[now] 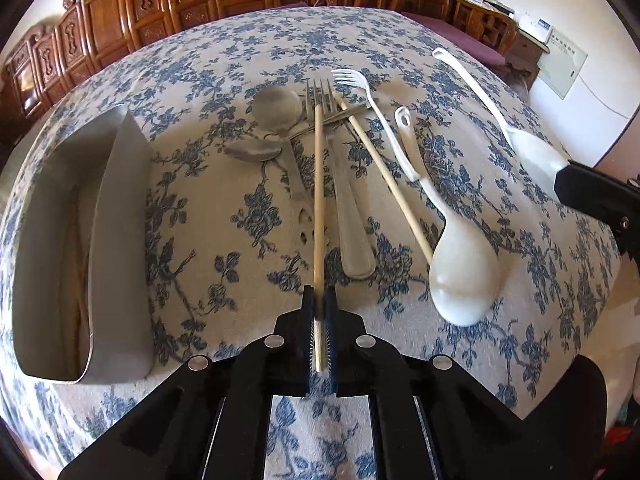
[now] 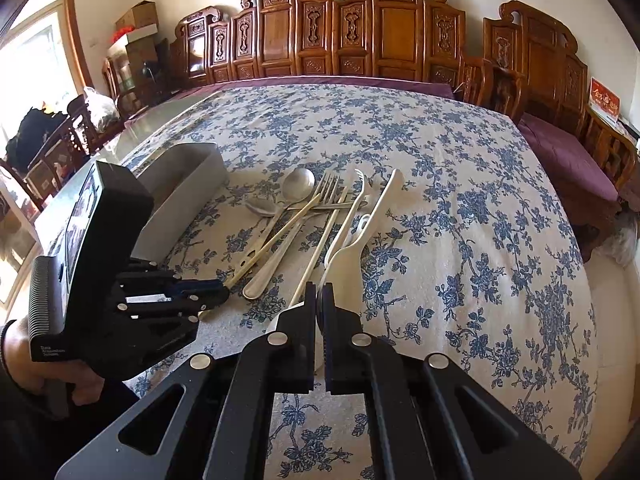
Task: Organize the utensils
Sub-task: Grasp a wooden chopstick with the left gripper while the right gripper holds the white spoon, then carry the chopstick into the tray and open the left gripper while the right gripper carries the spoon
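Your left hand-held gripper [image 1: 319, 304] pinched one chopstick [image 1: 318, 184] at its very end, your right hand-held gripper [image 2: 319, 300] pinched the white spoon [image 2: 362, 232] by its bowl, so either could have swung and slipped before reaching the metal tray [image 1: 116, 208].

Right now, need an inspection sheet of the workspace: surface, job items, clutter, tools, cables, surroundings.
Surface: table under a blue floral tablecloth, flat.
Job's things: metal tray on the left; pile beside it with two metal spoons, metal fork, white plastic fork, white ladle, loose chopstick.
Clutter: nothing seen apart from the utensils.
Tools: left tool shut on a chopstick; right tool shut on the bowl of a white spoon.
Cables: thin cord on the right wall, off the table.
Surroundings: carved wooden chairs, purple cushions, cardboard boxes.
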### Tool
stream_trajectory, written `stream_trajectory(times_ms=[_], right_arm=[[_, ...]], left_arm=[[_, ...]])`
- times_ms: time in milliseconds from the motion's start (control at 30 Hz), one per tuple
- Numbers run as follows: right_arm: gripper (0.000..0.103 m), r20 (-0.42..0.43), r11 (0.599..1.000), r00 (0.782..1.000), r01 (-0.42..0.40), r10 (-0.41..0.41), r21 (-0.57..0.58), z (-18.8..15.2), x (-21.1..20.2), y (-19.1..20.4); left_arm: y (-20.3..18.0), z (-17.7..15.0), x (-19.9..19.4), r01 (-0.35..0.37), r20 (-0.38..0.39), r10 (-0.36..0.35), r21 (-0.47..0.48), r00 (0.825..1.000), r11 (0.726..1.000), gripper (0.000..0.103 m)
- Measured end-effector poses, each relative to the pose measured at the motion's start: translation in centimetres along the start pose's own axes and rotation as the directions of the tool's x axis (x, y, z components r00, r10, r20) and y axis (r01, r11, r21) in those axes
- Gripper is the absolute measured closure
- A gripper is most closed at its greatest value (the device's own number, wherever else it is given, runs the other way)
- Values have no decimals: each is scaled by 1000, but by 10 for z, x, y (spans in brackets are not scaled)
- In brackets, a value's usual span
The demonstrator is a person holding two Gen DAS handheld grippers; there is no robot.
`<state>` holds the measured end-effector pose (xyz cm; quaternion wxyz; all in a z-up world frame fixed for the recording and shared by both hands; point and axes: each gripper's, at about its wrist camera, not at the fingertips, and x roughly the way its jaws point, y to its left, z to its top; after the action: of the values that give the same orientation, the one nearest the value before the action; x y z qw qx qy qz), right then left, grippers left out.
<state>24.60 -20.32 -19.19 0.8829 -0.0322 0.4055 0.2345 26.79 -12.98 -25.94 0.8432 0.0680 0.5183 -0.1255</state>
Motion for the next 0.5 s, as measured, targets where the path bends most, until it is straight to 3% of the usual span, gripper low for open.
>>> stream_trajectory(times_ms=[500], right_arm=[[99,24,999,1000,-19,20,-35,4,-11,15]], left_arm=[[7,-13,-64,-43,102,38,40,994,998,99]])
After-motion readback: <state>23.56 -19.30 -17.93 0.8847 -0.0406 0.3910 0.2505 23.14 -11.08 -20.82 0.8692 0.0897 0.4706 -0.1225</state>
